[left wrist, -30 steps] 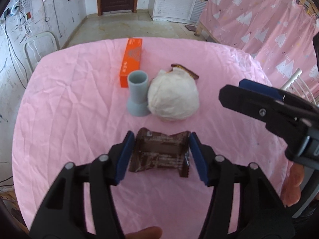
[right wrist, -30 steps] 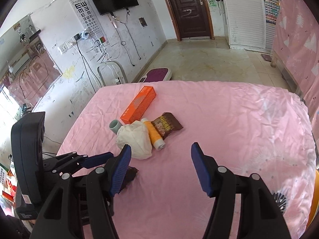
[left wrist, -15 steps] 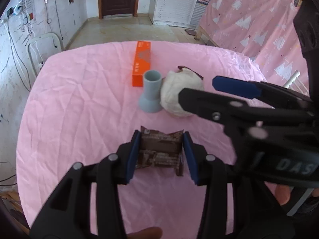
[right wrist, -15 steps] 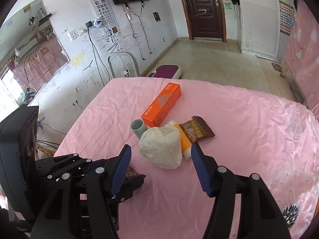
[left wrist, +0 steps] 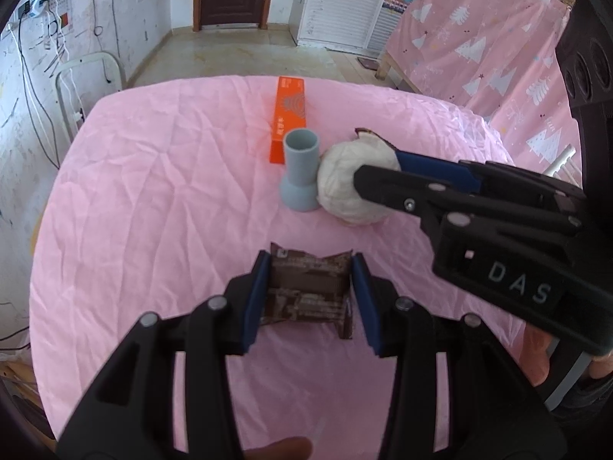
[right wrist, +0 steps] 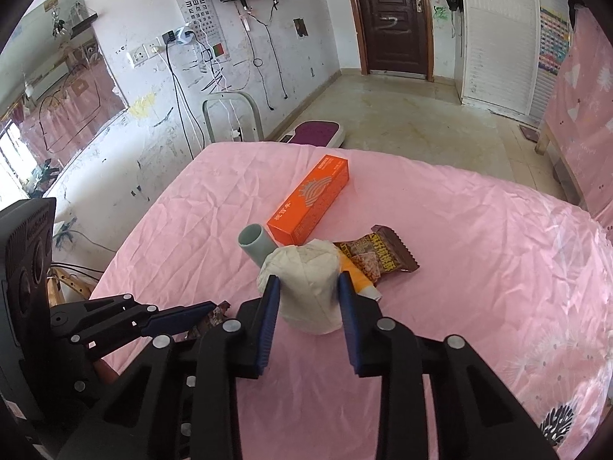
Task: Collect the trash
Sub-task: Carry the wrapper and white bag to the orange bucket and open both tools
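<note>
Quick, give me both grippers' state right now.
Left gripper: shut on the brown wrapper, after closing on it.
Right gripper: just closing, its pads now pressing the white crumpled wad.

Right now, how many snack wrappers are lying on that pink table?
2. One brown wrapper sits between the left gripper's pads. The other wrapper lies behind the white paper wad, beside the orange tube. More could hide behind the wad.
</note>
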